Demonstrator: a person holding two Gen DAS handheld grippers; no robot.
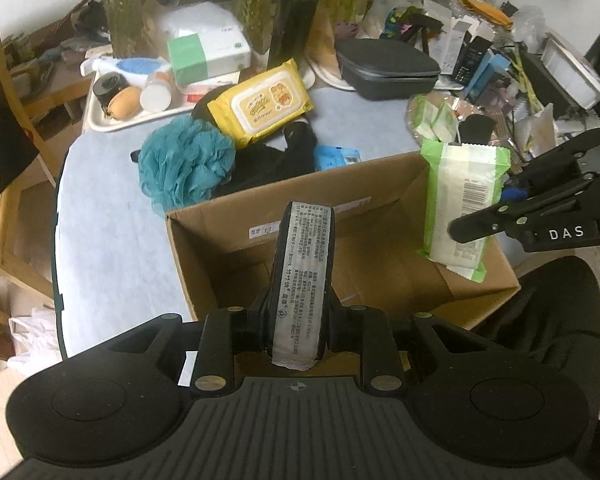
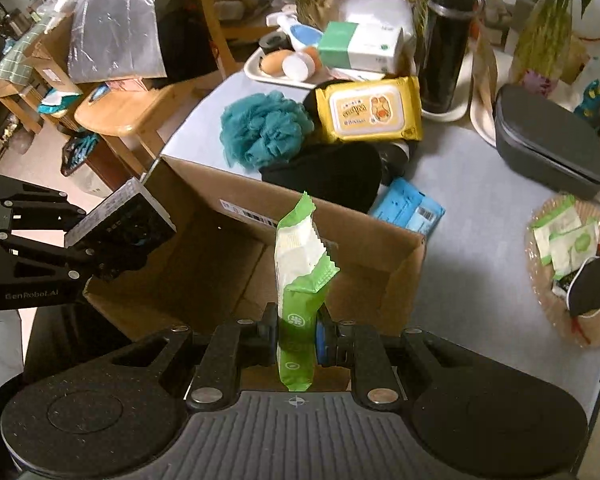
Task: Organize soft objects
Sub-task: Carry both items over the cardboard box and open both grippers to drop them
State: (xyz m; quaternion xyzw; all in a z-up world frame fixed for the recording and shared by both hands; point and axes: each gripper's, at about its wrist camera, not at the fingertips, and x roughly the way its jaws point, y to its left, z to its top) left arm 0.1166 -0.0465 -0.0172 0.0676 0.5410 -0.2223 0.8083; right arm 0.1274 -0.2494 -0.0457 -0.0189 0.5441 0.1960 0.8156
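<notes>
Left claw (image 1: pixel 296 320) is pinching a dark pack (image 1: pixel 304 272) over the cardboard box (image 1: pixel 220 248). Right claw (image 2: pixel 298 338) is pinching a green pack (image 2: pixel 300 280) above it.

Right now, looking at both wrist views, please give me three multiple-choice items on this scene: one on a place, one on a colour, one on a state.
1. Where is the teal bath pouf?
A. inside the cardboard box
B. on the table beyond the box
C. on the white tray

2. What colour is the large wipes pack next to the pouf?
A. yellow
B. red
C. grey

3. What is the state of the right hand-held gripper?
A. open and empty
B. shut on a green and white packet
C. shut on the black bottle

Answers:
1 B: it lies on the table past the far wall of the cardboard box.
2 A: its wrapper is yellow.
3 B: the green and white packet is pinched between its pads, above the box.
</notes>
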